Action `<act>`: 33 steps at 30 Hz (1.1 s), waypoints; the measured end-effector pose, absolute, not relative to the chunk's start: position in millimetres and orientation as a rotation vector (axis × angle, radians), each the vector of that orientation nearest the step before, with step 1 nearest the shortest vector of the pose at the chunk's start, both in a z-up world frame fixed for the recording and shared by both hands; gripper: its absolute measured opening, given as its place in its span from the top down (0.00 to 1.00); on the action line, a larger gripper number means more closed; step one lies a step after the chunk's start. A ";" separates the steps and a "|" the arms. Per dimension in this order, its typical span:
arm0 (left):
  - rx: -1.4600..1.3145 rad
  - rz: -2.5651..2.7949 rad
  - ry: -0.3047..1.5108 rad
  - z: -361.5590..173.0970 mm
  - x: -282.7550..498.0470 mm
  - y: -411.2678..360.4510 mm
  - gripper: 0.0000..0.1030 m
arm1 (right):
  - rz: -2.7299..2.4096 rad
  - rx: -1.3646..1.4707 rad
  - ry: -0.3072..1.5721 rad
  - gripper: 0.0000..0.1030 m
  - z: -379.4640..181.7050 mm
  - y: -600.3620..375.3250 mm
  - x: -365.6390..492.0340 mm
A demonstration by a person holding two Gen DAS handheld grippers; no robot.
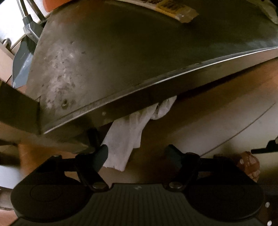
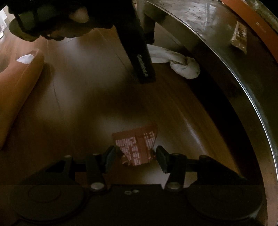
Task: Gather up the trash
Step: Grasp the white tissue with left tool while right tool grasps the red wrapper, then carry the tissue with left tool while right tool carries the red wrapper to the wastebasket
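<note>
A white cloth or tissue [image 1: 128,133] lies on the wooden floor, partly under a round metal table [image 1: 121,60]. My left gripper [image 1: 137,151] is open, with the cloth's near end beside its left finger [image 1: 102,153]. A crumpled red printed wrapper [image 2: 137,147] lies on the floor between the fingers of my right gripper [image 2: 136,153], which stands open around it. The cloth also shows in the right wrist view [image 2: 180,64], knotted, beyond the left gripper's dark body [image 2: 139,52]. The wrapper shows at the right edge of the left wrist view [image 1: 250,163].
The metal table rim [image 2: 243,87] curves over the right side, low above the floor. A flat wrapper [image 1: 179,10] and an orange band [image 2: 252,19] lie on the table top. A table leg [image 2: 147,19] stands near the cloth. A bare foot [image 2: 19,74] rests at the left.
</note>
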State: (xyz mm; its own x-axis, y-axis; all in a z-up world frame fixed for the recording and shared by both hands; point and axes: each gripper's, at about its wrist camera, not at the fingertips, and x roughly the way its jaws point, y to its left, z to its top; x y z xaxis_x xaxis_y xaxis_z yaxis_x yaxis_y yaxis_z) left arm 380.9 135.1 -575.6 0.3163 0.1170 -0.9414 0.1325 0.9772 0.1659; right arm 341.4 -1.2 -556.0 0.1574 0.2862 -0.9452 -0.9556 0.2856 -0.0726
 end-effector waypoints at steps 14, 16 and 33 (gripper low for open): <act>0.155 0.038 1.255 -571.8 385.4 135.6 0.95 | 1.041 -0.786 1.048 0.58 -565.1 7.3 347.1; 0.154 0.039 1.266 -571.1 382.0 136.4 0.96 | 1.029 -0.789 1.057 0.66 -565.7 6.7 349.3; 0.196 -0.138 1.267 -466.8 303.6 129.8 0.98 | 0.758 -0.475 1.152 0.70 -440.0 -51.2 323.7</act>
State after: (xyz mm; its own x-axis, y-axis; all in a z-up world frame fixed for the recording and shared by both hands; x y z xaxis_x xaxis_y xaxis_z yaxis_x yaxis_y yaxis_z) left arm 303.6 129.8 -466.8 0.2945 0.0056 -0.9556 0.2106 0.9750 0.0706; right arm 323.7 -51.2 -440.0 0.2065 0.2881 -0.9351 -0.7448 0.6661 0.0407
